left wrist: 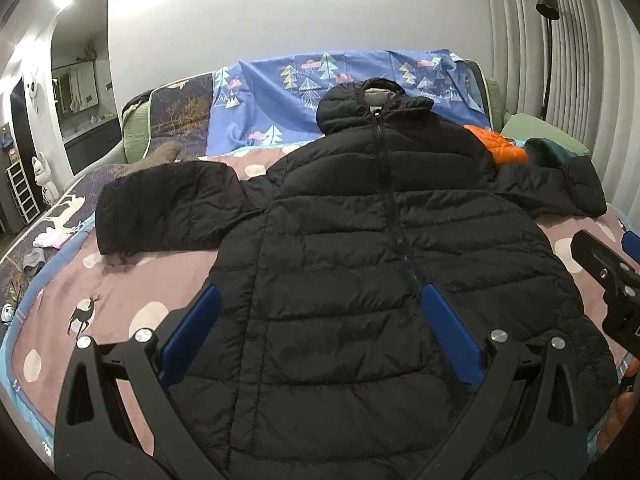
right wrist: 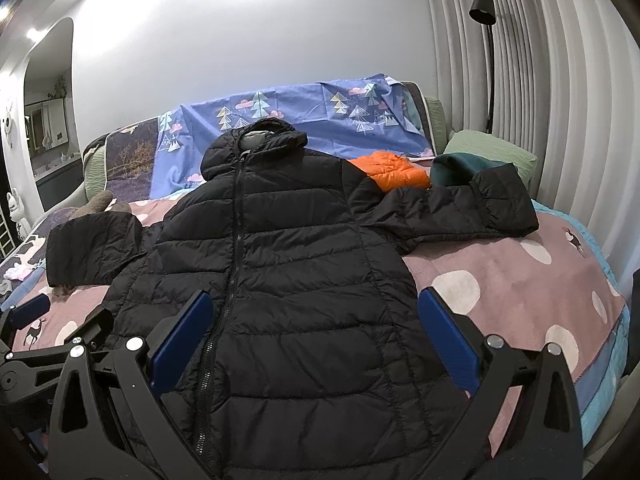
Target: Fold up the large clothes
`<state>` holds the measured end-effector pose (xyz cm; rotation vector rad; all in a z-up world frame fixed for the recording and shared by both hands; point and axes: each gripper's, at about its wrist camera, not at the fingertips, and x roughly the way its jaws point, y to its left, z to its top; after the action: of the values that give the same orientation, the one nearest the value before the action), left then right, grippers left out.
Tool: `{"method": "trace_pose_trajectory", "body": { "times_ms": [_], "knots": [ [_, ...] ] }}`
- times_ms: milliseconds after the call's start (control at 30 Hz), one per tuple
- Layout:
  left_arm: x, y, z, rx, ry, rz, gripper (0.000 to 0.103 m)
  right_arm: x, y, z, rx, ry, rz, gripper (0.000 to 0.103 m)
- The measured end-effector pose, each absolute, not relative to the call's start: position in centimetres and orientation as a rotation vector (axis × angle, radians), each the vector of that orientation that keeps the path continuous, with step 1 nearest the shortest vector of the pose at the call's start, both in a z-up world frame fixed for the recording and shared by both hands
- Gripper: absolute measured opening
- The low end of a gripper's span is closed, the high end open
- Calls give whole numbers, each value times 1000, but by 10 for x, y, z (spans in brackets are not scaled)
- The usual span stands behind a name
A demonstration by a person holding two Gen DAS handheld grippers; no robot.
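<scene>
Black hooded puffer jacket (left wrist: 360, 240) spread front-up across the pink spotted bedspread (left wrist: 132, 280), long axis from hem at 6 o'clock to hood (left wrist: 368, 100) at 12 o'clock, hood resting against the blue tree-print sheet (left wrist: 280, 92) draped over the headboard. Sleeves out sideways: left sleeve (left wrist: 168, 204) toward 9 o'clock, lying flat; right sleeve (right wrist: 452, 208) toward 2 o'clock, bent and rumpled, cuff near the green pillow (right wrist: 492, 148). Zipper (right wrist: 236, 240) closed, running straight up the middle. Left gripper (left wrist: 320, 336) spread wide, blue pads (left wrist: 448, 328) well apart, hovering over the hem area on the jacket's left half, nothing between them; contact with the fabric not clear. Right gripper (right wrist: 316, 336) likewise released and wide, blue pads (right wrist: 448, 332) straddling the lower right half of the jacket, nothing clasped. Quilted shell, horizontal stitched baffles, slight sheen, grey lining visible inside the hood. Orange puffer garment (right wrist: 392, 168) bunched just past the right shoulder, a dark teal item (right wrist: 456, 164) beside it. Black floor lamp (right wrist: 484, 12) by the pleated curtain at 1 o'clock.
</scene>
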<state>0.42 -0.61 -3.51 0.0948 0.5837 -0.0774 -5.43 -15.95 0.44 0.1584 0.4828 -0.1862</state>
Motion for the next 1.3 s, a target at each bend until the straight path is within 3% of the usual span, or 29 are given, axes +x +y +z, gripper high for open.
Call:
{"method": "trace_pose_trajectory", "body": {
  "times_ms": [1300],
  "knots": [
    [5, -19, -34, 139, 568, -128, 101, -49, -169, 6, 175, 490, -198, 102]
  ]
}}
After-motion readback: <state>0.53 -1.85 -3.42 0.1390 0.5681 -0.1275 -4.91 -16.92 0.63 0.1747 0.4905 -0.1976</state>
